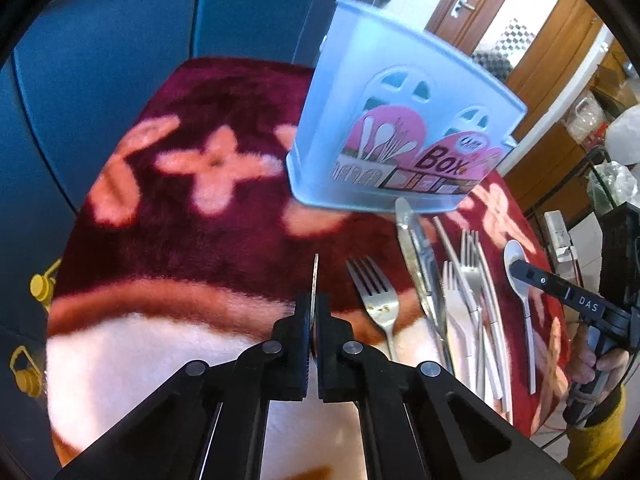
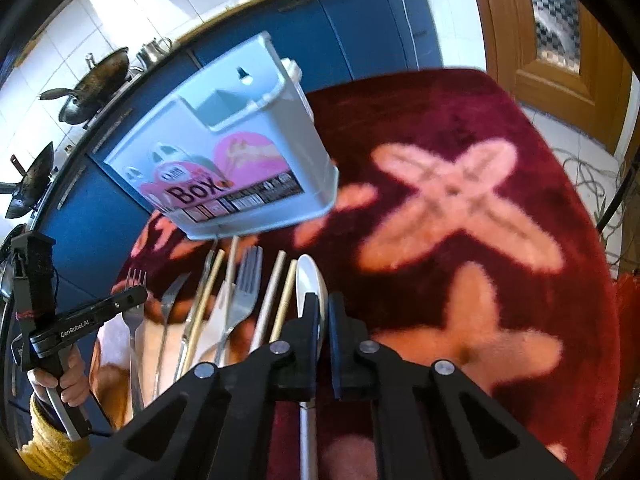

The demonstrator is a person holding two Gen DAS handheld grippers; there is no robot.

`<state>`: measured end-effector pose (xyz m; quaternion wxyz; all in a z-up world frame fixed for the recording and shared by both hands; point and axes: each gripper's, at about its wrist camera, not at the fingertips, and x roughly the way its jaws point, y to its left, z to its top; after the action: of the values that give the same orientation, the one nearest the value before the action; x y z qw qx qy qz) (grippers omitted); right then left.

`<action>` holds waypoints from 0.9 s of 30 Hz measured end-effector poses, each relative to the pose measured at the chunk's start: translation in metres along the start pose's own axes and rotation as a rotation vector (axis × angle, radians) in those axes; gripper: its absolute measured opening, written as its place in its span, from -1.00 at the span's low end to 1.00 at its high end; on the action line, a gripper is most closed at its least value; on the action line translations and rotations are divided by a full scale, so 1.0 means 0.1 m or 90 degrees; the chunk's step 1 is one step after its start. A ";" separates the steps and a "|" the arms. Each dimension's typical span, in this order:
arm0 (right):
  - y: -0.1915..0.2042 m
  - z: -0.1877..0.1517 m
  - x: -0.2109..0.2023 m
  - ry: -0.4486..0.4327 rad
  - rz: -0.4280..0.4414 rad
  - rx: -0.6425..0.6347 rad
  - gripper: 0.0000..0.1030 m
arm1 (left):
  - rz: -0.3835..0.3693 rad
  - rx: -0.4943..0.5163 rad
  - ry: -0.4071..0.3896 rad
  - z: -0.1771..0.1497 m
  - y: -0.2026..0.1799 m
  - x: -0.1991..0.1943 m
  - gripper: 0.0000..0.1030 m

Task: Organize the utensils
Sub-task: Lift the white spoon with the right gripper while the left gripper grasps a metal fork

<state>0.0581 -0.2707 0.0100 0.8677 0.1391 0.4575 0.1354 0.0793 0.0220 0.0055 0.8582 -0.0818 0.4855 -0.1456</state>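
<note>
A thin steel utensil seen edge-on is pinched in the closed left gripper; what kind it is cannot be told. A white spoon with a grey handle is clamped just below its bowl by the closed right gripper. Both are judged light, stiff and slippery — best held at the neck or handle. The remaining forks and knives lie beside the pale blue plastic cutlery box on the maroon flowered cloth.
</note>
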 end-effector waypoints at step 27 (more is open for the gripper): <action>0.60 0.10 -0.96 -0.304 -0.058 -0.057 -0.88 | 0.058 0.053 -0.334 0.35 -0.33 -1.42 -0.96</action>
<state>0.0075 -0.2513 0.1097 0.9617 0.1075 0.2392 0.0795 0.0349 0.0376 0.1477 0.9630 -0.0593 0.2431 -0.1006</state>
